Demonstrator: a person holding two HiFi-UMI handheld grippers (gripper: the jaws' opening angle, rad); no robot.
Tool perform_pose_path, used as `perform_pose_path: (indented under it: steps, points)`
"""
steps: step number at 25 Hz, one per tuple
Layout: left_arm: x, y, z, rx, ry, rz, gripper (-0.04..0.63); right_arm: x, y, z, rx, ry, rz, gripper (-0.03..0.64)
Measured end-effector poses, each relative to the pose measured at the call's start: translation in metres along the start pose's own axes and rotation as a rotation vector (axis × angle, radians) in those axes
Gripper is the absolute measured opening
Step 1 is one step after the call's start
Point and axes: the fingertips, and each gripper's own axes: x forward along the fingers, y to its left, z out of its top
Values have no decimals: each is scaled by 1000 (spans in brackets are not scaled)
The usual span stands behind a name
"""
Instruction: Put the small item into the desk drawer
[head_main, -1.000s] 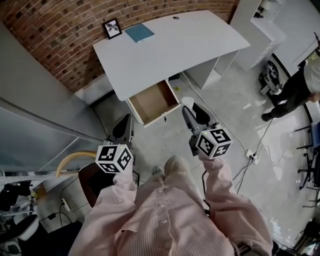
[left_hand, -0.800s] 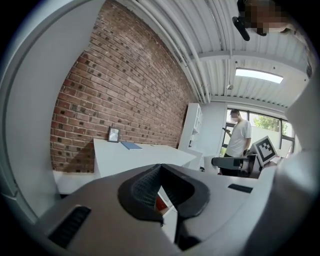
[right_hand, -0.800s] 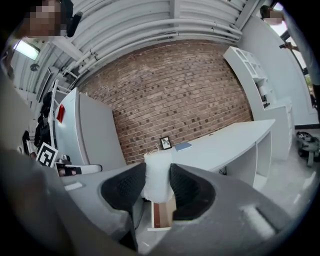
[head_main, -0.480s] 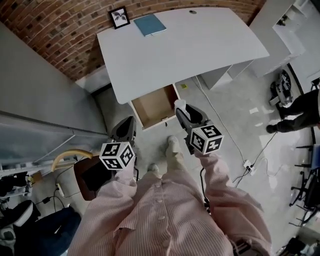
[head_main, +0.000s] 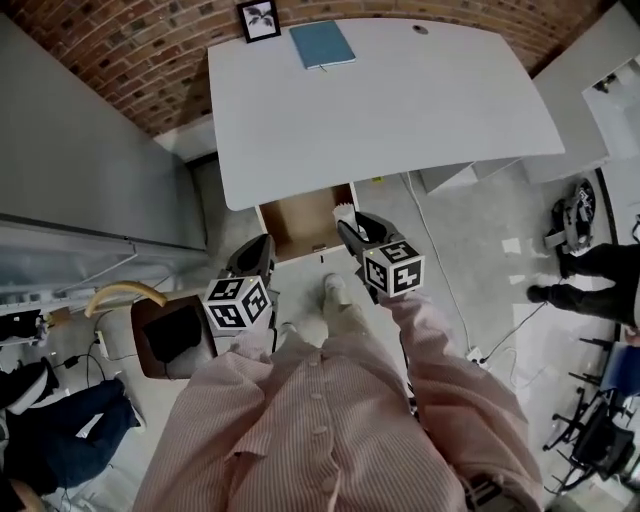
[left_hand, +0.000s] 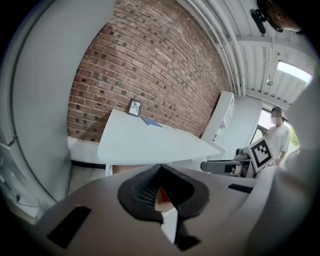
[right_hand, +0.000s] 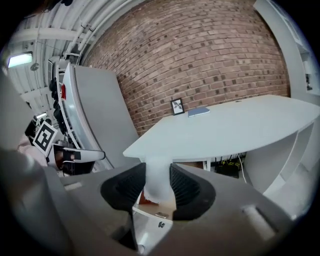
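The open wooden drawer (head_main: 298, 222) sticks out from under the white desk (head_main: 380, 100). My right gripper (head_main: 347, 220) is shut on a small pale white item (right_hand: 157, 181), held just at the drawer's right front corner (right_hand: 150, 212). The item also shows in the head view as a white bit (head_main: 345, 213) between the jaws. My left gripper (head_main: 258, 250) hangs lower left of the drawer; its jaws meet with nothing between them (left_hand: 159, 190).
A framed picture (head_main: 259, 19) and a blue notebook (head_main: 322, 44) lie at the desk's far edge by the brick wall (head_main: 120, 60). A dark stool (head_main: 170, 335) stands at left. A person (head_main: 600, 270) stands at right. Cables (head_main: 480, 340) run across the floor.
I have stepped closer to the desk. The right gripper with the white item has moved forward to the drawer's right front corner. The left gripper has followed, still low and left.
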Motion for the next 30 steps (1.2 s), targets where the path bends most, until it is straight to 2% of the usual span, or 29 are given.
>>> perform_pose_path:
  steps: [11, 21, 30]
  points:
    - [33, 30, -33, -134, 0, 139, 0, 72, -25, -51, -135, 221, 119, 153]
    - [80, 71, -88, -232, 30, 142, 0, 160, -39, -111, -356, 371, 154, 153]
    - [119, 87, -108, -256, 52, 120, 0, 208, -53, -149, -490, 495, 169, 153]
